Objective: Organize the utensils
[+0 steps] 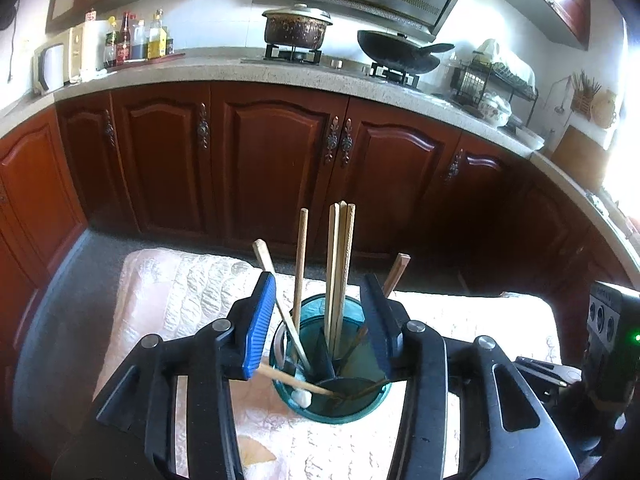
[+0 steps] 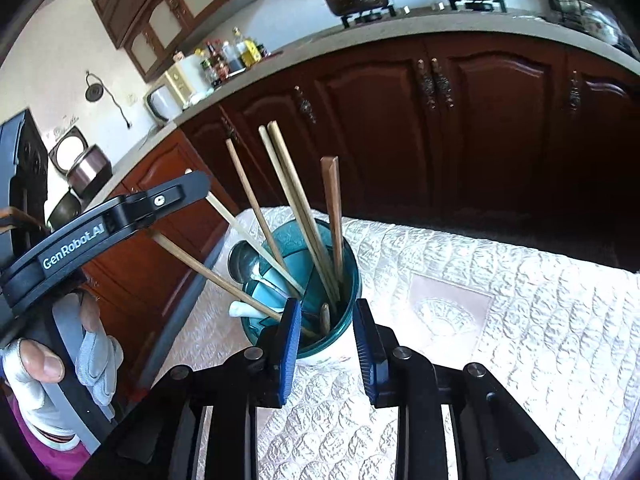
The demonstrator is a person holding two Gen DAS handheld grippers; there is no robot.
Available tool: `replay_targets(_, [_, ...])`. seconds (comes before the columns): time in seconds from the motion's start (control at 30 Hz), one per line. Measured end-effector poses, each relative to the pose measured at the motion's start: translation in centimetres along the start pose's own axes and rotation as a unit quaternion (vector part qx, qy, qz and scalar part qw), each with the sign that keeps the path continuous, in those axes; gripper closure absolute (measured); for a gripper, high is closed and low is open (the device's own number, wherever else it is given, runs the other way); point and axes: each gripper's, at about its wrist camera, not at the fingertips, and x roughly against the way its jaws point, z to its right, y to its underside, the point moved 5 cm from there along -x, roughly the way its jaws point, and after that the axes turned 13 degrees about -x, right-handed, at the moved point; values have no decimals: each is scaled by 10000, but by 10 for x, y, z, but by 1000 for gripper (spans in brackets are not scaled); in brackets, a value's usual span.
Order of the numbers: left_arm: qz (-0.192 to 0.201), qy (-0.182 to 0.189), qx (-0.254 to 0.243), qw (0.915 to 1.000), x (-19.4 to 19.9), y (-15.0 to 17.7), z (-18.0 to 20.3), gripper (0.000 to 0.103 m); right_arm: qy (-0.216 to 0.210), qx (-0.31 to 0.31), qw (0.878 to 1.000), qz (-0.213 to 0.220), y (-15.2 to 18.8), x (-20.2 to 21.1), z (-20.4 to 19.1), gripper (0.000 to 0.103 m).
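Through the left wrist view, my left gripper [image 1: 320,328] stood open around the teal holder [image 1: 332,380] of chopsticks [image 1: 340,264] on the quilted tabletop [image 1: 180,288]. Through the right wrist view, my right gripper [image 2: 326,344] hung open, empty, near the holder's rim.

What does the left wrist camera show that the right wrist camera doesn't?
Only the left wrist view shows the dish rack by the wok and the left gripper head-on, jaws open around the holder. Only the right wrist view shows a gloved hand on the left gripper's handle, the rice cooker, and the spoon in the holder. Both show the teal holder of chopsticks on the white cloth, the pot and the wok.
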Motion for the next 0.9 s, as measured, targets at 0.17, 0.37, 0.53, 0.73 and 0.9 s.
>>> replay_targets(0.17, [91, -124, -144, 9998, 21, 7, 4, 53, 97, 4, 9995, 307, 6, 20, -3, 74])
replay_targets(0.37, [223, -229, -186, 9993, 44, 26, 9, 49, 230, -15, 9981, 579, 15, 29, -15, 69])
replay_targets(0.53, [261, -442, -287, 9983, 57, 43, 12, 49, 515, 65, 9961, 710, 25, 29, -22, 66])
replay_targets(0.73, [302, -611, -337, 9971, 67, 53, 15, 49, 710, 192, 9937, 841, 32, 37, -31, 63])
replay_targets(0.9, [317, -773, -412, 9957, 75, 59, 19, 49, 744, 198, 9930, 896, 36, 44, -35, 63])
